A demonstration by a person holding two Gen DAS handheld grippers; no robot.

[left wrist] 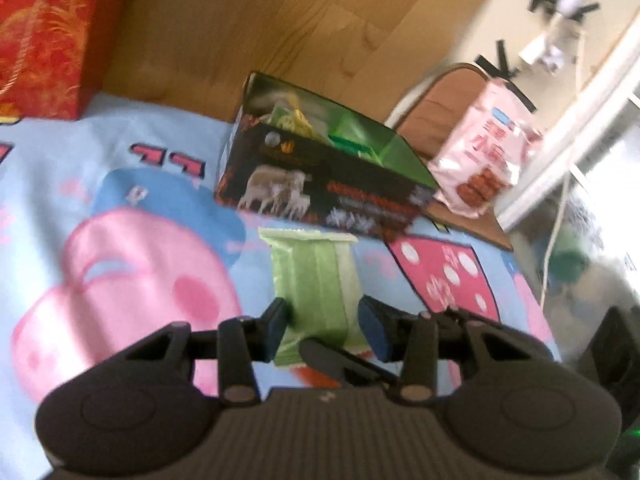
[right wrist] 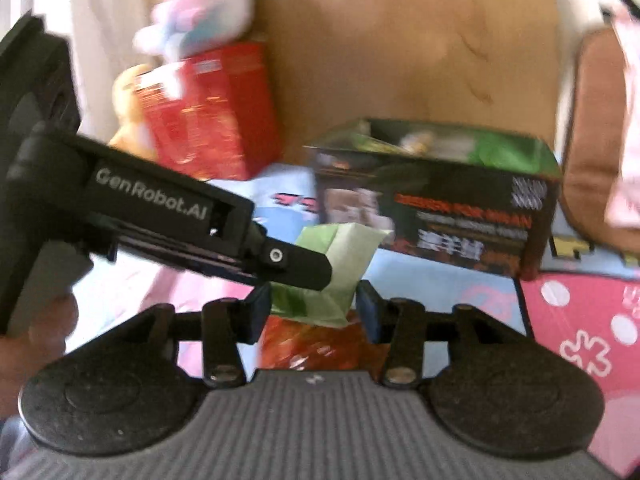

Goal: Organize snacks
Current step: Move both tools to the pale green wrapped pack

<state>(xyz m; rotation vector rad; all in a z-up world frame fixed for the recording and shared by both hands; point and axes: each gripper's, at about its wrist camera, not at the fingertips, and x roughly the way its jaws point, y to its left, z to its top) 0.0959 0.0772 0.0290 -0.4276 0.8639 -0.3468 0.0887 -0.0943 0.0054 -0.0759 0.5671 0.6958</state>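
One green packet (left wrist: 316, 280), lengthwise toward box (left wrist: 320, 176), seemingly pinched in left tool (left wrist: 326, 328).

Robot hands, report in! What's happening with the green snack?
Left tool gripping green snack packet. Right tool open beside it. Open snack box just ahead. Path clear.

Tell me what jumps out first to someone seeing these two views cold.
A pale green snack packet sits between the pads of the left tool, with the right tool right beside its lower end. Just behind it stands an open dark box printed with pale animals, already holding a few green and yellow packets. Everything rests on a loud blue and pink cartoon cloth, with a red box at the back left.
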